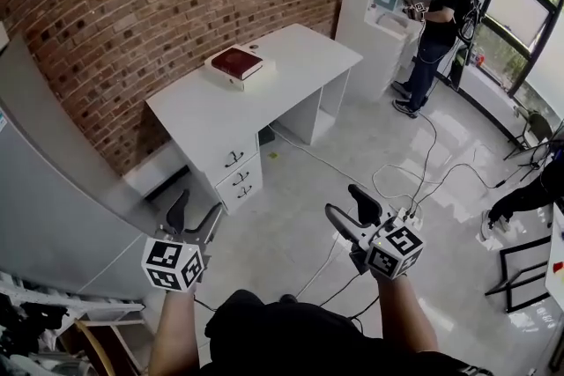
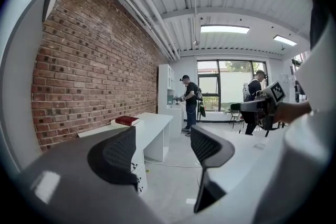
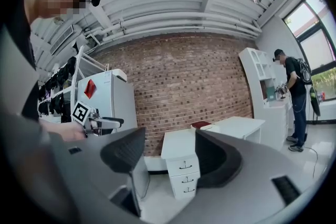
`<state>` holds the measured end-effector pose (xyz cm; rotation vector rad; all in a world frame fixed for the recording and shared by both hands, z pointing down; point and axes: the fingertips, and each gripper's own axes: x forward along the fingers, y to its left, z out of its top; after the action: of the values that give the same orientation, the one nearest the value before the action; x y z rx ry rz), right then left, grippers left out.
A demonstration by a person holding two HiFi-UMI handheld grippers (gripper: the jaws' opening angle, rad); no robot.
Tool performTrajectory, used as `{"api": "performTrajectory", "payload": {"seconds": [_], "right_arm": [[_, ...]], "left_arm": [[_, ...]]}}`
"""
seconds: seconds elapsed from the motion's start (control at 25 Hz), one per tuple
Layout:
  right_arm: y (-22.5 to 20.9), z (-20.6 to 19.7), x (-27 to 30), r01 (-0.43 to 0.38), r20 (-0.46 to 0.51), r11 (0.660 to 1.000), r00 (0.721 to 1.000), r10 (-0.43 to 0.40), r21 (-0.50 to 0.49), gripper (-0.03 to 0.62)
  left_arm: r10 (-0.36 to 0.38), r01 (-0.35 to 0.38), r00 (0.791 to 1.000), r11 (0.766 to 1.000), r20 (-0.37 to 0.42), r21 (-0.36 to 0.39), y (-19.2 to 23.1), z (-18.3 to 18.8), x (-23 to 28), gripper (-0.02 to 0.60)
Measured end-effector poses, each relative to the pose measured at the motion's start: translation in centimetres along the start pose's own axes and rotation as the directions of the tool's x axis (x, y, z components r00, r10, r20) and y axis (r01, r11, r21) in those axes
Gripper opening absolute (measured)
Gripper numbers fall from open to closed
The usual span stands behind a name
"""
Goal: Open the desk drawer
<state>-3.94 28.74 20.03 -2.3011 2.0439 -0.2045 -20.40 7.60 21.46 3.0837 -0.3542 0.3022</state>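
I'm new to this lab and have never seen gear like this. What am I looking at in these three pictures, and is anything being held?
There is no robot here: a person holds a two-jaw gripper in each hand. The head view comes from a camera on that person's head, looking down at the left gripper and the right gripper. The cubes with square markers are part of the grippers. The other two pictures come from cameras riding on each gripper, looking out between its jaws. Both pairs of jaws stand apart and hold nothing. Ahead, against the brick wall, stands a white desk with its drawers shut. A red book lies on a flat white box on the desk. Another person stands farther off.
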Motion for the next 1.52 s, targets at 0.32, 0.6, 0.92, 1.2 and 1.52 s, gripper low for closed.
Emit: {"api": "performTrajectory", "payload": {"seconds": [0.32, 0.6, 0.92, 1.2, 1.52], "right_arm": [[-3.4, -0.9, -0.7, 0.013, -0.019, 0.999, 1.0, -0.012, 0.034, 0.267], [-6.4, -1.5, 2.8, 0.018, -0.052, 0.999, 0.999, -0.016, 0.031, 0.267], [-12.2, -0.4, 12.3, 0.014, -0.08, 1.0, 0.997, -0.012, 0.025, 0.267], [-14.4, 0.4, 21.3, -0.03, -0.106, 0.999, 0.994, 0.032, 0.023, 0.267], [-16.8, -1.0, 25.2, -0.043, -0.153, 0.998, 0.987, 0.05, 0.046, 0.267]], "left_arm": [[-0.003, 0.003, 1.0, 1.0, -0.025, -0.004, -1.0, -0.9, 2.5, 0.311], [-0.016, 0.014, 0.999, 0.999, -0.043, -0.046, 1.9, -2.3, 7.1, 0.311], [-0.038, 0.031, 0.997, 0.996, -0.071, -0.087, 8.2, -3.3, 15.6, 0.311], [-0.068, 0.061, 0.995, 0.993, -0.073, -0.1, 13.3, -1.6, 22.3, 0.311], [-0.09, 0.081, 0.992, 0.992, -0.092, -0.102, 15.2, -1.7, 25.8, 0.31]]}}
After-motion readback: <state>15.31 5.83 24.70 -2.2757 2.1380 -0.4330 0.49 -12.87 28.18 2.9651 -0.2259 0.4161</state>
